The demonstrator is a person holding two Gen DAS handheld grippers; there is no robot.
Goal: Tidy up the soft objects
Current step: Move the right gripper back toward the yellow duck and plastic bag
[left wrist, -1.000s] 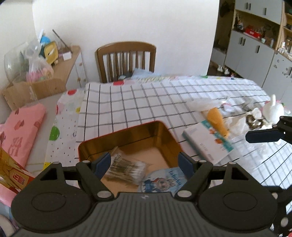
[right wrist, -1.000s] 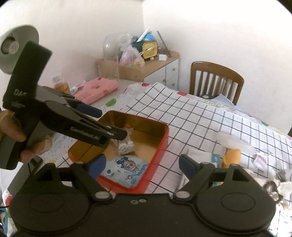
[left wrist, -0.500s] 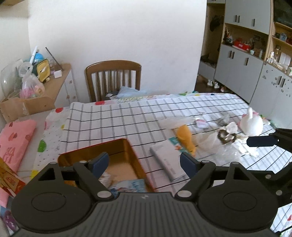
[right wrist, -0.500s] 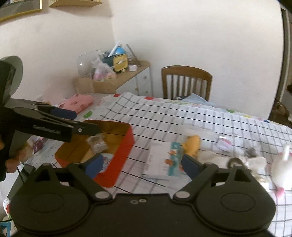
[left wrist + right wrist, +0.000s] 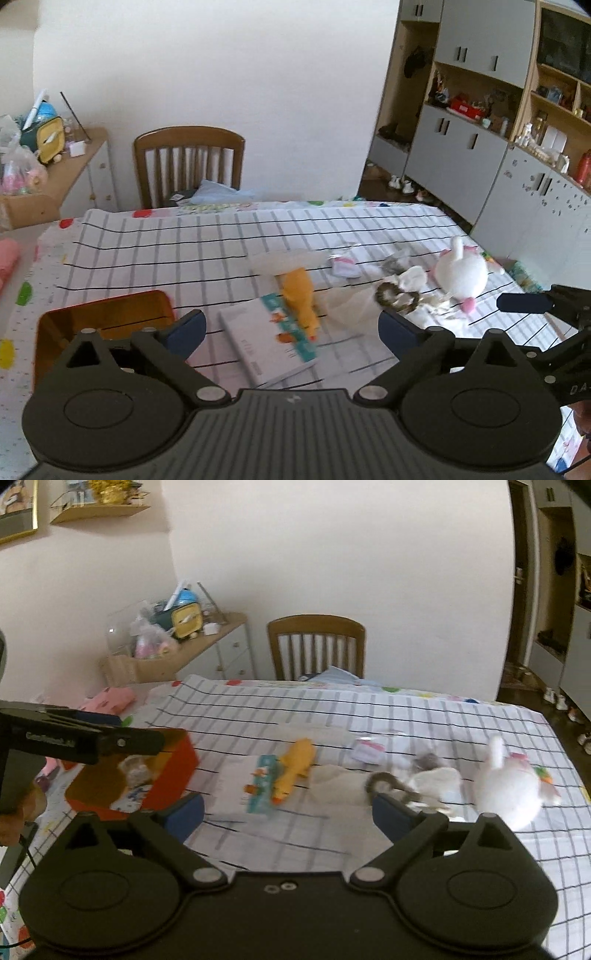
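Note:
A red tin (image 5: 48, 328) with a gold inside sits at the left of the checked tablecloth, and in the right wrist view the red tin (image 5: 184, 764) holds a small clear pack (image 5: 135, 771). A yellow plush duck (image 5: 299, 295) (image 5: 295, 766) lies mid-table, half on a white booklet (image 5: 258, 347). A white plush bunny (image 5: 461, 273) (image 5: 506, 786) sits at the right. My left gripper (image 5: 291, 328) hovers above the booklet, jaws opening, nothing between them. My right gripper (image 5: 288, 814) hangs over the cloth, jaws opening and empty.
A brown scrunchie (image 5: 395, 295), a crumpled clear bag (image 5: 351, 302) and a small pink-and-white packet (image 5: 345, 266) lie between the duck and the bunny. A wooden chair (image 5: 188, 162) stands at the far edge. Cabinets (image 5: 480, 147) line the right wall.
Both views have swung right, away from the tin and towards the toys. The tin slid to the left of both frames. Both pairs of jaws have spread wider.

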